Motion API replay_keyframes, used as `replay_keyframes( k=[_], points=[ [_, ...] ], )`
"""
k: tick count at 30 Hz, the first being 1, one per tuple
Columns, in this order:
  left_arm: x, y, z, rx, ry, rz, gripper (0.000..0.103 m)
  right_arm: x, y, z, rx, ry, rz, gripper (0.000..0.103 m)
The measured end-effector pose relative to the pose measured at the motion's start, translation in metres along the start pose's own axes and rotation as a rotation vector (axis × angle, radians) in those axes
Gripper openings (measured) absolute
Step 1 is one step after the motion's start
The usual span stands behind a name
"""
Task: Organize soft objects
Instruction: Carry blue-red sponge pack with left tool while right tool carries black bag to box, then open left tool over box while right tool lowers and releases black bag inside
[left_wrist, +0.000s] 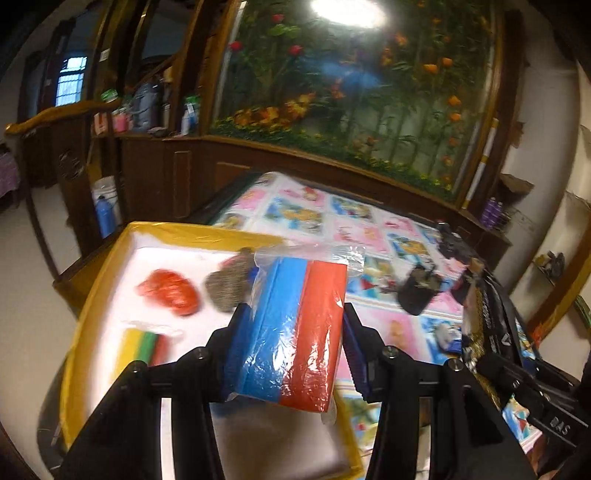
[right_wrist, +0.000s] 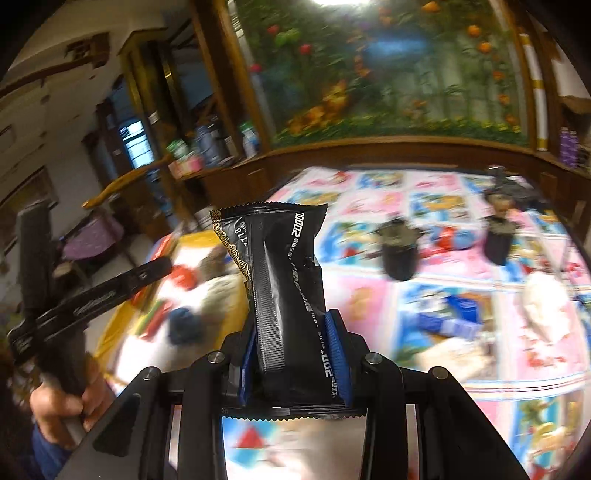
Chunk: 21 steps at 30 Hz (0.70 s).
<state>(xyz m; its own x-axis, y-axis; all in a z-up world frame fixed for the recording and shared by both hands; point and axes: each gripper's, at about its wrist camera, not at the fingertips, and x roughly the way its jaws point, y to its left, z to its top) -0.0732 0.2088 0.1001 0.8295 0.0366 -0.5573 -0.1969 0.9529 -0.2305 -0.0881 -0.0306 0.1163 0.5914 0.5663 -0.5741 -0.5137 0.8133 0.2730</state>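
My left hand-held gripper (left_wrist: 291, 347) is closed partway on a plastic-wrapped sponge pack (left_wrist: 295, 332), half blue, half red; both blue pads (left_wrist: 233, 354) press its sides and the pack stands upright between them, above the near edge of a yellow-walled box (left_wrist: 99, 266). My right hand-held gripper (right_wrist: 295, 354) is likewise closed partway on a black foil packet (right_wrist: 286, 284) with white print, held upright, pads (right_wrist: 338, 354) against both sides, its serrated lower seam hanging below the jaws.

At the lower left of the right wrist view, my left hand (right_wrist: 61, 410) grips the handle of the other tool.

Beyond the sponge pack, inside the box on its white floor, lie a red soft item (left_wrist: 168, 291), a grey-brown scrubber (left_wrist: 231, 282) just beside it, and nearer to me a striped yellow, green and red pack (left_wrist: 142, 345). All three are blurred.

The box sits at the left edge of the worktop (left_wrist: 314, 214), which carries a pink and blue cartoon-print cover. Farther out on that cover stand two dark cup-like items (right_wrist: 399, 251) well apart, with a white crumpled item (right_wrist: 546, 306) to the right and a blue packet (right_wrist: 450, 317) between; their details are too smeared to tell.

Behind the worktop runs a dark wooden cabinet (left_wrist: 177, 177) beneath a large floral panel (left_wrist: 351, 92)
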Motion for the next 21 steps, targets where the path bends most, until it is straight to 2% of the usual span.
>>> replay_keyframes(
  k=[5, 9, 13, 21],
  points=[
    [0.0, 0.057, -0.002, -0.093, 0.034, 0.106, 0.047, 0.033, 0.048, -0.006, -0.06, 0.086, 0.097, 0.038],
    [0.002, 0.084, -0.011, -0.135, 0.069, 0.158, 0.048, 0.06, 0.083, -0.01, -0.102, 0.128, 0.134, 0.038],
    [0.002, 0.098, -0.023, -0.156, 0.098, 0.184, 0.048, 0.088, 0.113, -0.015, -0.141, 0.165, 0.144, 0.038],
    [0.005, 0.106, -0.032, -0.155, 0.118, 0.211, 0.048, 0.119, 0.134, -0.034, -0.207, 0.208, 0.122, 0.039]
  ],
)
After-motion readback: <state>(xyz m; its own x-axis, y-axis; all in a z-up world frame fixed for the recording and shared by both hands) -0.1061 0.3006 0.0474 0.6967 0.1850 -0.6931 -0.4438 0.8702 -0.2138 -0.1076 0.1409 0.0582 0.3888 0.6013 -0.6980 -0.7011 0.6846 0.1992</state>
